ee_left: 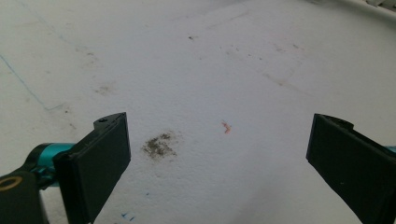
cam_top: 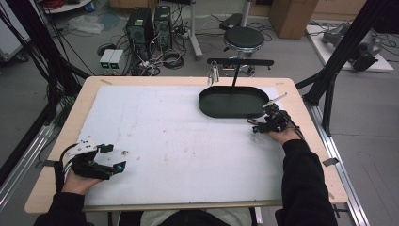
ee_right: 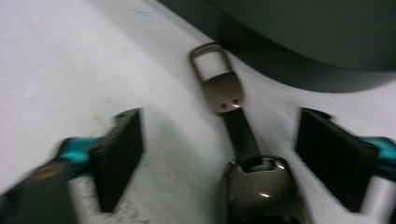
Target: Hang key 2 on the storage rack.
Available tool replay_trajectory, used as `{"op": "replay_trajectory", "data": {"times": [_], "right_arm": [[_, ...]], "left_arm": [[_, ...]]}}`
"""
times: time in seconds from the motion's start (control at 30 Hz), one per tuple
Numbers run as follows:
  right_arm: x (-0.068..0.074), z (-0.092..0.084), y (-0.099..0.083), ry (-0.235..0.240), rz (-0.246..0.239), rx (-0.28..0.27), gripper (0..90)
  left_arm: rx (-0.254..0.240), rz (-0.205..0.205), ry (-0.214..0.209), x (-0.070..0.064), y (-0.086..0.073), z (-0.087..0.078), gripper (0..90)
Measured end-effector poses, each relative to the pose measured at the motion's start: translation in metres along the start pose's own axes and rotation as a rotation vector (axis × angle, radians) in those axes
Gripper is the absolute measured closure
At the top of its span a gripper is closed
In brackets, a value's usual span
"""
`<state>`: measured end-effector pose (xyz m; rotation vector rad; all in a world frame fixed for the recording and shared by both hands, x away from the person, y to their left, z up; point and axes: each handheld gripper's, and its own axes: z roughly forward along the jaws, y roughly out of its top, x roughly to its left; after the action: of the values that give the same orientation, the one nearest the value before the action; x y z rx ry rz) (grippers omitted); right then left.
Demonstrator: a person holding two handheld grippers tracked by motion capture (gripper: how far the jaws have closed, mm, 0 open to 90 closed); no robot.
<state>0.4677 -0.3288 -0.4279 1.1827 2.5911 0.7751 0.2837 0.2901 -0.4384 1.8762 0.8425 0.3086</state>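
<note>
Key fob [ee_right: 243, 140] on mat [cam_top: 179, 141], before tray [cam_top: 234, 102]

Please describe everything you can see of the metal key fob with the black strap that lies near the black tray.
The key fob lies flat on the white table cover, just in front of the black tray and apart from its wall. It has a rectangular metal loop at the far end, a dark, glossy metal plate with two small rivets, a short black strap that looks like leather, and a rounded shiny metal piece at the near end. It lies between the open tongs of the right gripper, whose pads do not press on it.
</note>
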Motion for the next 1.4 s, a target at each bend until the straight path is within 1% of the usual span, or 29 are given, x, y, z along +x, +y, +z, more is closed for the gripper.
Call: {"op": "replay_trajectory", "data": {"times": [0.03, 0.13, 0.23, 0.27, 0.3, 0.33, 0.4, 0.47, 0.53, 0.57, 0.63, 0.67, 0.73, 0.8, 1.07, 1.13, 1.23, 1.27, 1.4], "right_arm": [[0.000, 0.000, 0.000, 0.015, -0.008, 0.004, 23.0], [0.001, 0.001, 0.000, -0.001, -0.011, 0.009, 30.7], [0.000, -0.001, 0.000, 0.000, -0.011, 0.001, 46.1], [-0.001, -0.002, 0.000, 0.002, -0.018, -0.003, 49.8], [0.000, -0.002, 0.000, 0.006, -0.014, -0.003, 52.7], [-0.001, -0.003, -0.001, 0.013, -0.013, -0.004, 58.7], [-0.001, -0.003, -0.001, 0.011, -0.017, 0.002, 64.9], [0.000, -0.003, -0.001, -0.007, -0.018, 0.005, 71.0], [0.000, -0.003, -0.001, -0.010, -0.021, 0.011, 72.9], [0.001, -0.003, 0.000, -0.017, -0.031, 0.016, 73.4], [0.003, -0.005, 0.002, -0.035, -0.051, 0.028, 82.3], [0.004, -0.005, 0.003, -0.046, -0.062, 0.036, 84.1], [0.007, -0.005, 0.004, -0.062, -0.065, 0.048, 86.1], [0.007, -0.006, 0.005, -0.065, -0.066, 0.049, 87.1], [0.006, -0.011, 0.004, -0.044, -0.035, 0.034, 88.0], [0.006, -0.014, 0.004, -0.034, -0.026, 0.025, 87.9], [0.008, -0.020, 0.004, -0.009, 0.003, 0.012, 87.9], [0.008, -0.022, 0.005, 0.002, 0.005, 0.002, 87.9], [0.012, -0.033, 0.006, 0.019, 0.021, -0.031, 87.9]], "left_arm": [[0.002, 0.003, 0.001, 0.000, 0.000, 0.000, 6.8], [0.003, 0.004, 0.003, -0.001, 0.000, -0.001, 6.7], [0.000, 0.002, 0.008, 0.000, 0.000, -0.002, 6.8], [-0.001, 0.000, 0.007, 0.000, 0.000, -0.002, 6.8], [-0.009, -0.007, 0.000, 0.000, 0.000, -0.002, 6.8], [-0.012, -0.007, -0.003, 0.000, 0.000, -0.002, 6.8], [-0.015, -0.008, -0.004, 0.001, 0.000, -0.002, 6.8], [-0.014, -0.009, -0.005, 0.001, 0.000, -0.002, 6.8], [-0.012, -0.008, -0.006, 0.001, 0.000, -0.002, 6.8], [-0.012, -0.008, -0.006, 0.001, 0.000, -0.002, 6.8], [-0.013, -0.008, -0.007, 0.001, 0.000, -0.002, 6.8], [-0.012, -0.009, -0.006, 0.001, 0.000, -0.002, 6.8], [-0.013, -0.007, -0.007, 0.001, 0.000, -0.002, 6.7], [-0.012, -0.009, -0.008, 0.001, 0.000, -0.002, 6.8], [-0.013, -0.008, -0.009, 0.001, 0.000, -0.002, 6.8], [-0.011, -0.009, -0.008, 0.001, 0.000, -0.001, 6.8], [-0.012, -0.006, -0.006, 0.001, 0.000, -0.002, 6.7], [-0.011, -0.006, -0.006, 0.001, 0.000, -0.002, 6.7], [-0.006, -0.003, -0.007, 0.001, 0.000, -0.001, 6.7]]}}
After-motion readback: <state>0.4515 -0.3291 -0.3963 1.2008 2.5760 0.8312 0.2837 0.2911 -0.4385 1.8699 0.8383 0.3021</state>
